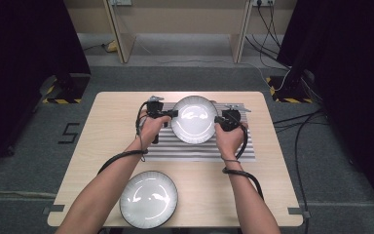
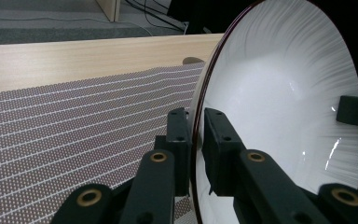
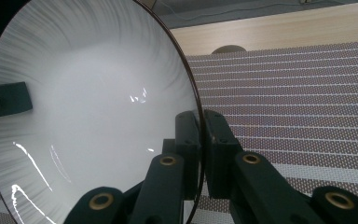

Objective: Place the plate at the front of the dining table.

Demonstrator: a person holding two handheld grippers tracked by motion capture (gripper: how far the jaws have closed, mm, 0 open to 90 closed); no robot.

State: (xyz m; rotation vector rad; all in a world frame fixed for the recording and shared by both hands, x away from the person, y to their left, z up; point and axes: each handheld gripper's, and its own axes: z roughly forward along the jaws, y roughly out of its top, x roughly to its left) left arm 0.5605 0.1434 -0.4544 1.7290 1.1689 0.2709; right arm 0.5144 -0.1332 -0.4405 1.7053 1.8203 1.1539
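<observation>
High view: a white plate (image 1: 194, 119) with a dark rim is held between the two tongs over the striped placemat (image 1: 199, 148) on the far half of the wooden table (image 1: 107, 131). The left tongs (image 1: 171, 114) pinch the plate's left edge and the right tongs (image 1: 218, 119) pinch its right edge, so the load is shared and the plate stays balanced. In the left gripper view the two black jaws are closed narrowly on the plate (image 2: 279, 116), one pad on each face of the rim, and the placemat (image 2: 74, 121) lies below. The right gripper view shows the same clamp from the opposite side, jaws pressed on the rim of the plate (image 3: 88, 116), with the placemat (image 3: 284, 93) beyond. The plate seems to be just above the mat or resting lightly on it; I cannot tell which. A second plate (image 1: 149, 199) of the same kind lies flat at the near edge of the table, well apart.
</observation>
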